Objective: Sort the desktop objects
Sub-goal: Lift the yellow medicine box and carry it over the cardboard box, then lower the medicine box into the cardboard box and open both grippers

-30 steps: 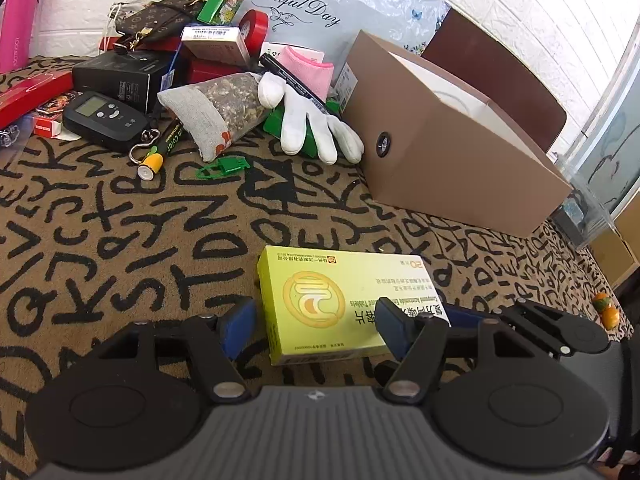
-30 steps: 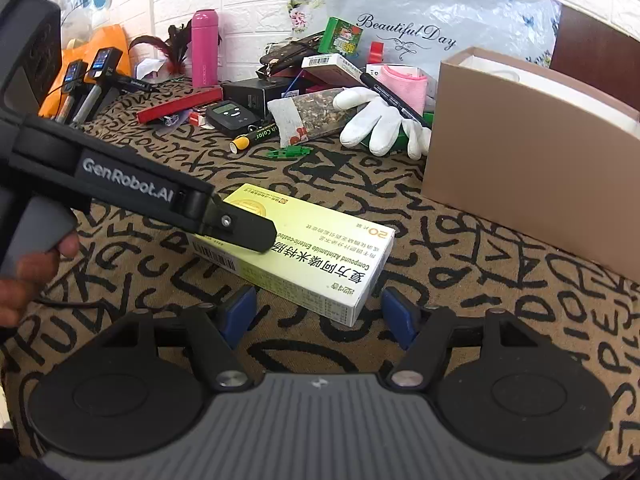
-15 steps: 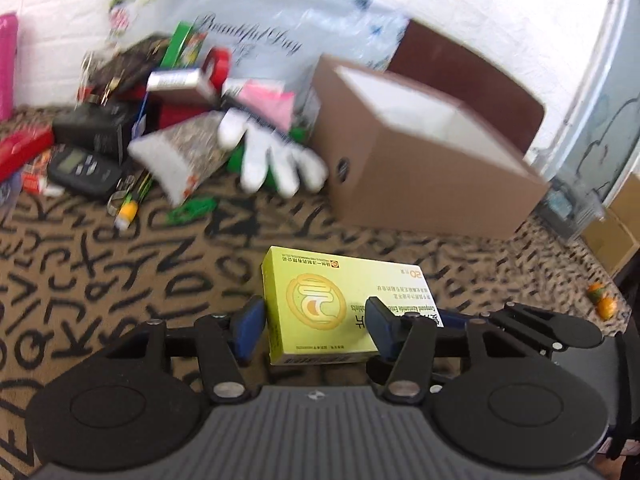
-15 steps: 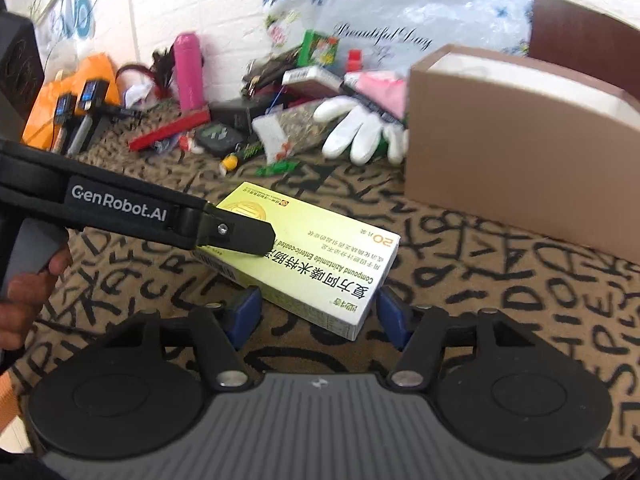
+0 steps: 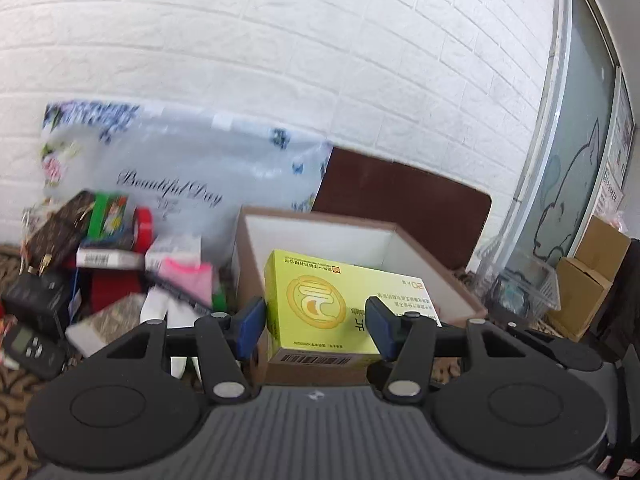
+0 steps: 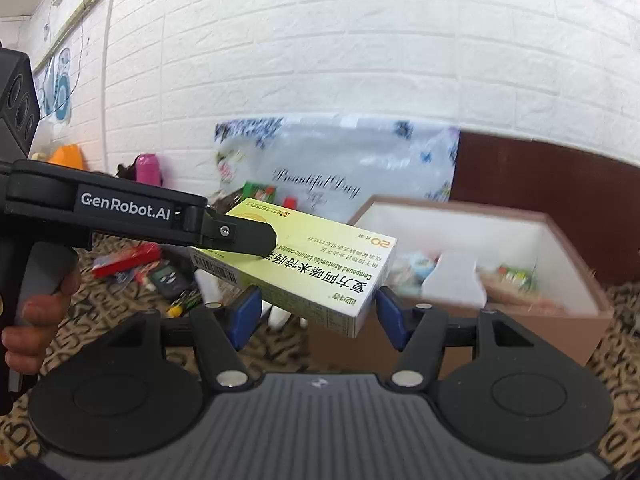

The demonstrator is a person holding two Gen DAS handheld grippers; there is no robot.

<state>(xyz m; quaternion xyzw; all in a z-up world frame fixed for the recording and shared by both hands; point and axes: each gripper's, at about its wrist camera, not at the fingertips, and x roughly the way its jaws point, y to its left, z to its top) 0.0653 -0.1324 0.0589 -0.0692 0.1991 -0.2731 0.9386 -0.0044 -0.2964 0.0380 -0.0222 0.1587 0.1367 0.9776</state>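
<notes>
A yellow medicine box (image 5: 320, 300) hangs in the air in front of the open brown carton (image 5: 320, 218). My left gripper (image 5: 316, 328) is shut on its barcode end, blue pads against both sides. In the right wrist view the same yellow medicine box (image 6: 320, 268) lies tilted, and my right gripper (image 6: 318, 316) is shut on its near white end. The left gripper's finger (image 6: 240, 236) reaches in from the left onto the box's far end. The carton (image 6: 460, 206) has white inner walls, and several blurred items lie inside it.
A pile of clutter lies left of the carton: a white glove (image 5: 160, 308), a black scale (image 5: 28, 346), red tape (image 5: 142, 226) and a printed plastic bag (image 5: 180, 176). A person's hand (image 6: 36, 320) holds the left gripper's handle. A clear bin (image 5: 528, 288) stands at the right.
Both grippers closed on the yellow box, lifted it off the patterned cloth and carried it up toward the carton. Both views tilted upward, so the brick wall now fills the top.
</notes>
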